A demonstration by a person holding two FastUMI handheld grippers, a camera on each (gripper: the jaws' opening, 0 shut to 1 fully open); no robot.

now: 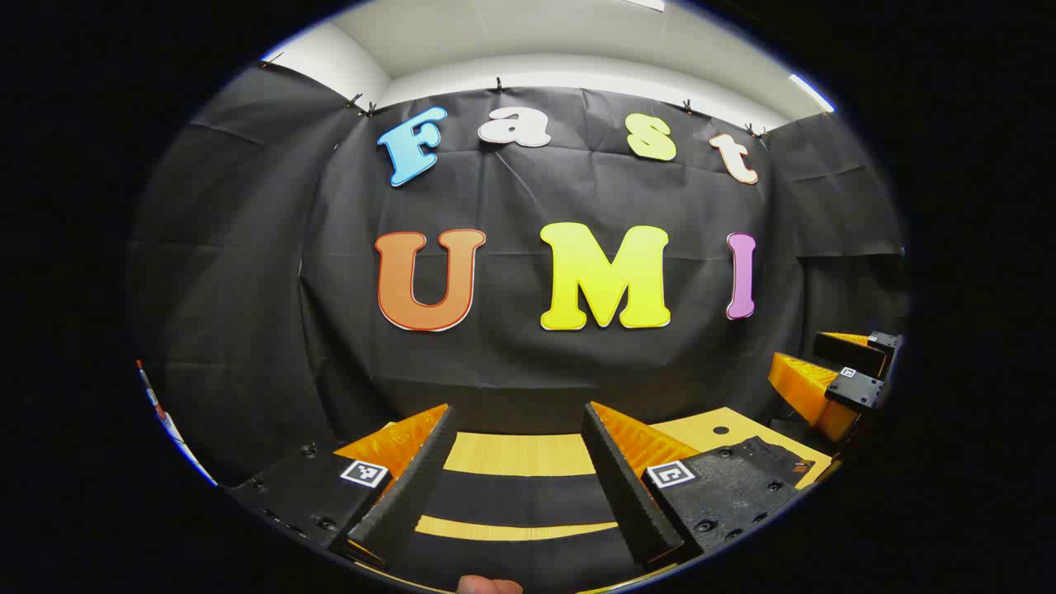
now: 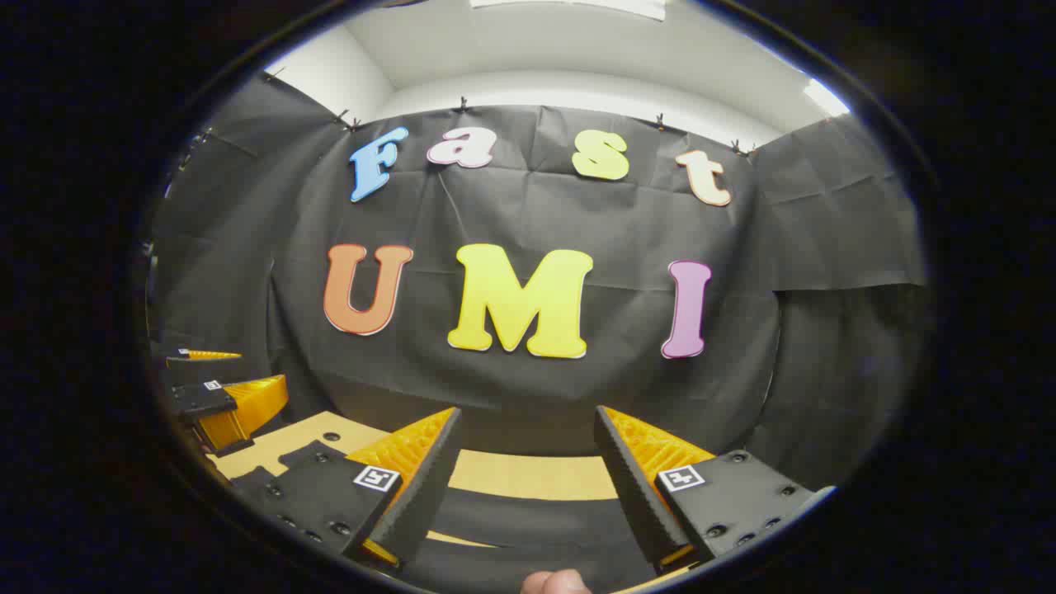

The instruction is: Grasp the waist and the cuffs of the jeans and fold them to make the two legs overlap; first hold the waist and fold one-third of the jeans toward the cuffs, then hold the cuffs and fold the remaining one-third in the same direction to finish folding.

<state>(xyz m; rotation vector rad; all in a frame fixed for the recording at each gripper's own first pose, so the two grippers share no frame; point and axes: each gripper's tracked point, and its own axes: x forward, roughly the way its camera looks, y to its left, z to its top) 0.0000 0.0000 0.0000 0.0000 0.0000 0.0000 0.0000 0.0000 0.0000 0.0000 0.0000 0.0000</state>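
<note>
Both grippers held apart, gripping nothing.
Your left gripper [image 1: 518, 429] and right gripper [image 2: 528, 433] have fingers spread wide (nothing between them); the dark jeans [image 1: 520, 499] lie just below on the wooden table [image 1: 520, 454], far side toward the booth wall.

Counter [image 1: 511, 454] = light yellowish wood w/ fine grain. Jeans [image 1: 528, 495] = black, plain, lying across it as dark bands w/ wood strips between; same black in right gripper view [image 2: 528, 516]. Booth wall cloth [image 1: 247, 272] black, creased. Room wall above [image 1: 577, 74] off-white. Tongs bodies carry small square black-and-white markers: left [image 1: 516, 462], right [image 2: 524, 462].
</note>
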